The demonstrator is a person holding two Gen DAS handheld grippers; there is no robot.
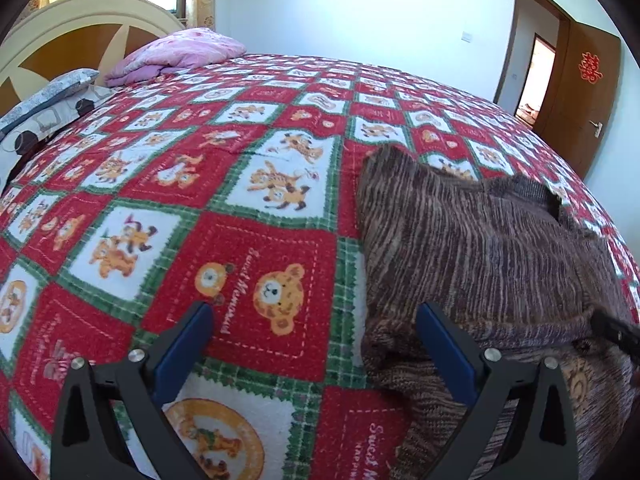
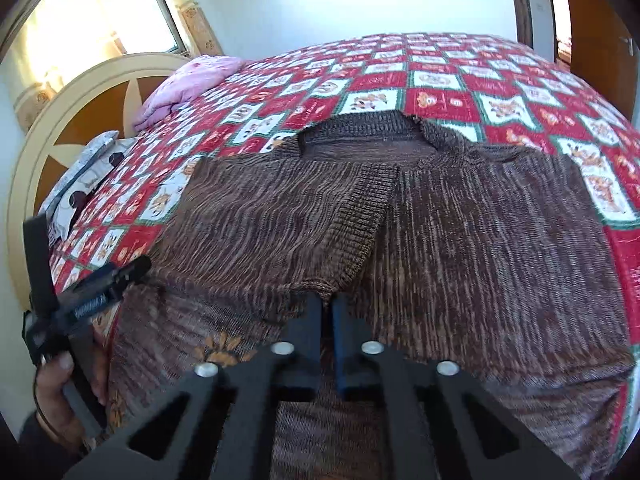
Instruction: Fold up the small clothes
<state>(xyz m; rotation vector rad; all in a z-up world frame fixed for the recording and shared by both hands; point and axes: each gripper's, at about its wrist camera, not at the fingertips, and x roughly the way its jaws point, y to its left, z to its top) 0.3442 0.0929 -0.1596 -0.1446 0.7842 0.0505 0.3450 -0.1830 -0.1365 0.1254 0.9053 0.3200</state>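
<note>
A brown striped knit sweater (image 2: 460,220) lies on the bed, its left side folded in over the middle. In the left wrist view it (image 1: 472,240) fills the right side. My right gripper (image 2: 327,300) is shut on the folded sleeve's ribbed cuff (image 2: 320,286) at the sweater's near middle. My left gripper (image 1: 316,314) is open and empty, just above the blanket at the sweater's left edge, its right finger (image 1: 440,340) over the knit. It shows at the left in the right wrist view (image 2: 132,268).
The bed carries a red, white and green cartoon blanket (image 1: 224,184). A pink quilt (image 1: 180,54) and a grey patterned pillow (image 1: 44,100) lie by the headboard (image 1: 80,16). An open brown door (image 1: 576,96) stands far right.
</note>
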